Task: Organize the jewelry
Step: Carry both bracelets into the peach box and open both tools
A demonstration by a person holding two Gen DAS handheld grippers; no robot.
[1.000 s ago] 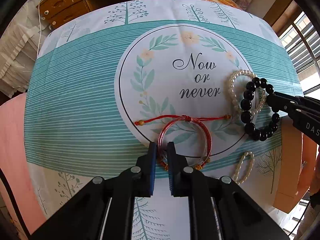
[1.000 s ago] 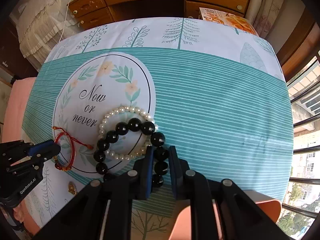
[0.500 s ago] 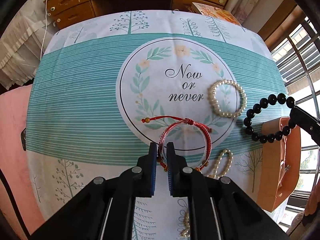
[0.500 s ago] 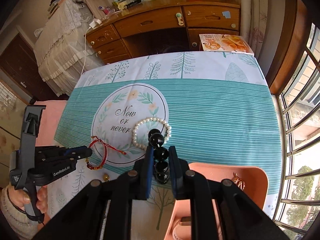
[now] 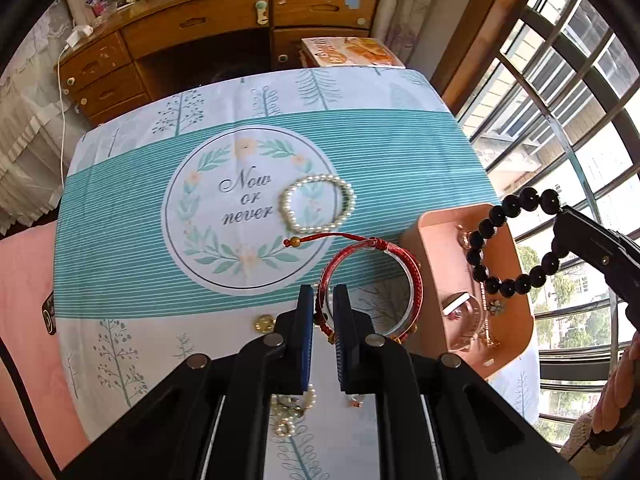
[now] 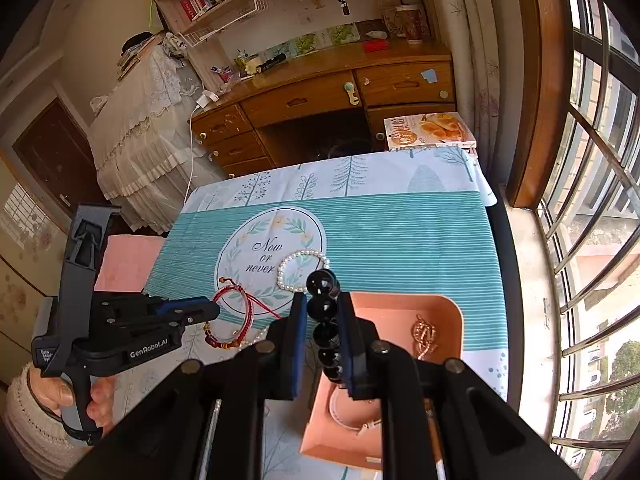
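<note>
Left claw is clamped on the red cord bracelet, held above the desk. Right claw is clamped on the black bead bracelet, dangling over the pink tray. Pearl bracelet lies on the cloth near the tray, more small pieces at the near edge. Risks: beads hang loose and may catch the tray rim on release; the thin cord could slip from the pads; both claws crowding the tray may collide.

I'm seeing my matte black two-finger left gripper showing blue pads, round silver screws and white "GenRobot.AI" lettering; behind its handle a cream knitted sleeve cuff is wrapping my wrist.
</note>
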